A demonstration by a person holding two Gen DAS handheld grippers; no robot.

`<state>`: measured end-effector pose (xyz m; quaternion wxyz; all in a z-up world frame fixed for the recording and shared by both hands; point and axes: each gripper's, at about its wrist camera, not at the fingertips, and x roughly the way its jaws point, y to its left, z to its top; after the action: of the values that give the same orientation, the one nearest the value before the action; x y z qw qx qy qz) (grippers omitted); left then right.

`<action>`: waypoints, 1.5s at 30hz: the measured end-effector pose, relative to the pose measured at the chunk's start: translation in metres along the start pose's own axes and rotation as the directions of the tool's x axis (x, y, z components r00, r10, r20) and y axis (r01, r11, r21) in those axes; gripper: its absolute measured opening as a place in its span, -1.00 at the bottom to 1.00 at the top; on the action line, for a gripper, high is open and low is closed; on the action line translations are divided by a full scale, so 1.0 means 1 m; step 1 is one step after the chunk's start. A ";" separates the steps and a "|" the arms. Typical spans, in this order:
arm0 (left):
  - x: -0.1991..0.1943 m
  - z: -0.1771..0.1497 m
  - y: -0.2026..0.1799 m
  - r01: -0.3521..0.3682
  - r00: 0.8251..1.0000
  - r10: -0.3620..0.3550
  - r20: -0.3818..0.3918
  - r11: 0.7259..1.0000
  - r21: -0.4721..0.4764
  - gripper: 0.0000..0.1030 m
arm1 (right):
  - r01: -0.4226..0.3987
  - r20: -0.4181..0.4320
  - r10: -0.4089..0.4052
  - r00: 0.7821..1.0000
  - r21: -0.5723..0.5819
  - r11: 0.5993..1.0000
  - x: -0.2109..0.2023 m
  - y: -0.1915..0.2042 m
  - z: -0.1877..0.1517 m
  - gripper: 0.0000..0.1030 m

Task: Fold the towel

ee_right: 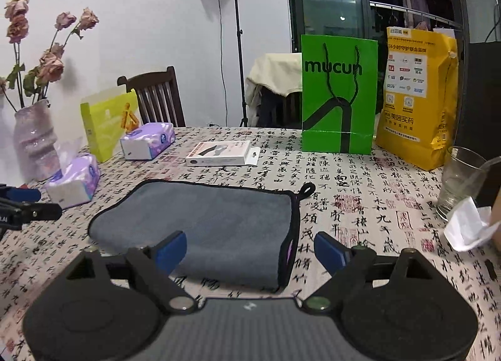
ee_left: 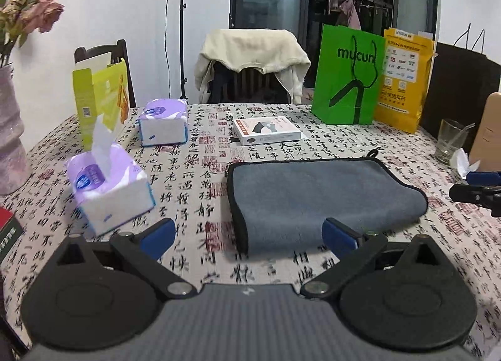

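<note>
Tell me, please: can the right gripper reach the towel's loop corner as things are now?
Probably yes. The right gripper is open just before the towel, and only bare tablecloth lies around the loop; the glass stands well aside.

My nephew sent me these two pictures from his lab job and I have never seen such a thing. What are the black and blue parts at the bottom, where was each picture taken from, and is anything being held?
Those parts are hand-held grippers, one in each of a person's hands, each with its own camera looking forward along two blue-padded fingers. One picture looks along the left gripper, the other along the right gripper. Both are open and hold nothing. Before them on the tablecloth lies a grey towel, already folded over, with tissue packs, a white box, paper bags and a glass around it.
</note>
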<state>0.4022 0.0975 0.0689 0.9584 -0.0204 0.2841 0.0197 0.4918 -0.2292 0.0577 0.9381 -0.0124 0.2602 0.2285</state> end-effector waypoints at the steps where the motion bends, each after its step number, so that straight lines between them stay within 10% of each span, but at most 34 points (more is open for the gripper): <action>1: -0.005 -0.002 0.000 0.001 1.000 -0.001 0.003 1.000 0.000 0.98 | -0.001 0.004 0.001 1.000 0.004 1.000 -0.005 0.002 -0.002 0.72; 45: -0.202 -0.167 -0.029 -0.002 0.980 0.001 0.198 1.000 0.005 1.00 | -0.039 0.181 0.043 0.982 -0.022 0.999 -0.217 0.101 -0.144 0.95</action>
<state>0.1440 0.0550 0.0398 0.9819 -0.0153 0.1876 0.0217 0.2137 -0.2512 0.0500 0.9528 0.0051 0.1715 0.2504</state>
